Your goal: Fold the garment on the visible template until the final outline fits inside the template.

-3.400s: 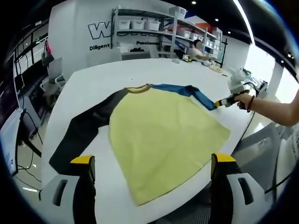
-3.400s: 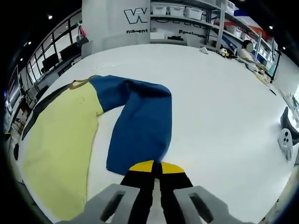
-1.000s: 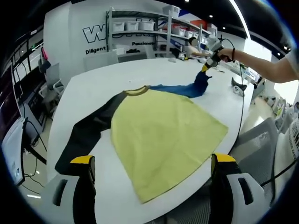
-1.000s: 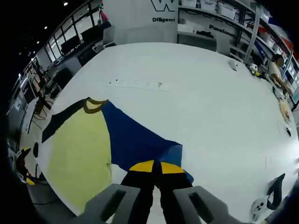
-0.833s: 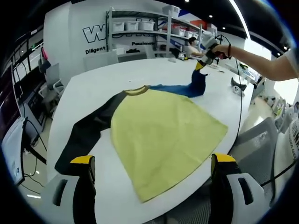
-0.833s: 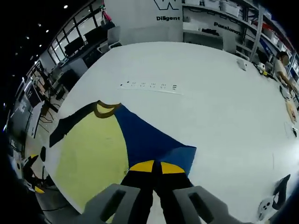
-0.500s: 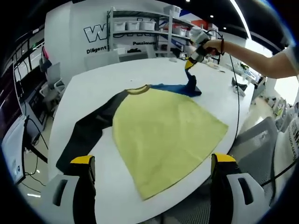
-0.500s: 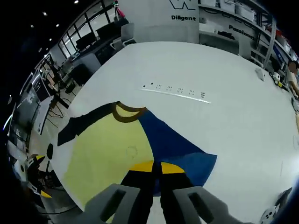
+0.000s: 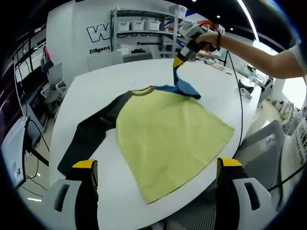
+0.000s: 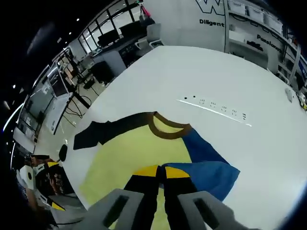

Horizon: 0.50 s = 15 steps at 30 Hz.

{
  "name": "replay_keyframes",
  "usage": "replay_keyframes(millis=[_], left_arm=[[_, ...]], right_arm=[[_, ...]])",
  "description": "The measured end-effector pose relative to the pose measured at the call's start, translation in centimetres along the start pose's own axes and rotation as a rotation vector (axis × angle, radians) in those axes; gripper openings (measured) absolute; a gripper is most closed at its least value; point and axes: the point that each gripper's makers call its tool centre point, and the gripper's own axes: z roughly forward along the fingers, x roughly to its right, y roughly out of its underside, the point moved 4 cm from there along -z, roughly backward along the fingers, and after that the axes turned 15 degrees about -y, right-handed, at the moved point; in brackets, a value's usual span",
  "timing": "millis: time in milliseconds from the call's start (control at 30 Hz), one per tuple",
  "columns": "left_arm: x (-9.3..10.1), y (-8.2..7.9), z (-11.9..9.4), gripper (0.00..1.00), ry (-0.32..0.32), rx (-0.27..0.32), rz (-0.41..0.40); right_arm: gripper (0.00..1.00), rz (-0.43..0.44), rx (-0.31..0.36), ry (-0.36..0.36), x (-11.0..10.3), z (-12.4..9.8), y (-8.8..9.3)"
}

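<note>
A shirt lies flat on the white table (image 9: 144,72), with a yellow body (image 9: 168,129), a brown collar (image 9: 141,91) and a black sleeve (image 9: 88,136) spread to the left. Its blue sleeve (image 9: 181,84) is pulled up off the table near the collar. My right gripper (image 9: 178,61), held by a person's hand, is shut on the sleeve's cuff. In the right gripper view its jaws (image 10: 158,171) are closed on the blue sleeve (image 10: 206,175), above the yellow body (image 10: 139,151) and the collar (image 10: 165,128). My left gripper (image 9: 157,165) hangs open over the table's near edge, holding nothing.
A power strip (image 10: 216,108) lies on the table beyond the collar. A small white device (image 9: 244,88) sits at the table's right side. Shelves with bins (image 9: 144,28) and chairs (image 9: 103,60) stand behind the table. A grey chair (image 9: 268,143) is at the right edge.
The right gripper has carried the blue sleeve's cuff up and leftward, from the table's right side toward the collar. The left gripper has stayed open and still.
</note>
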Motion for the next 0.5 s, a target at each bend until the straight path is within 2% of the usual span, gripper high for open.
replay_keyframes(millis=[67,300,433,500], left_arm=[[0.0,-0.1,0.0,0.99,0.000,0.002,0.000],[0.0,-0.2,0.1,0.99,0.007,0.000,0.006],[0.0,0.1,0.5,0.99,0.014,-0.022,0.020],[-0.4,0.1,0.7,0.99,0.012,-0.028,0.018]], right_arm=[[0.00,-0.012,-0.005,-0.014,-0.9,0.9,-0.3],[0.00,-0.029,-0.019,-0.023,-2.0,2.2,-0.6],[0.00,-0.072,-0.039,-0.044,-4.4,5.2,-1.3],[0.00,-0.077,-0.043,-0.048,-4.8,5.9,-1.5]])
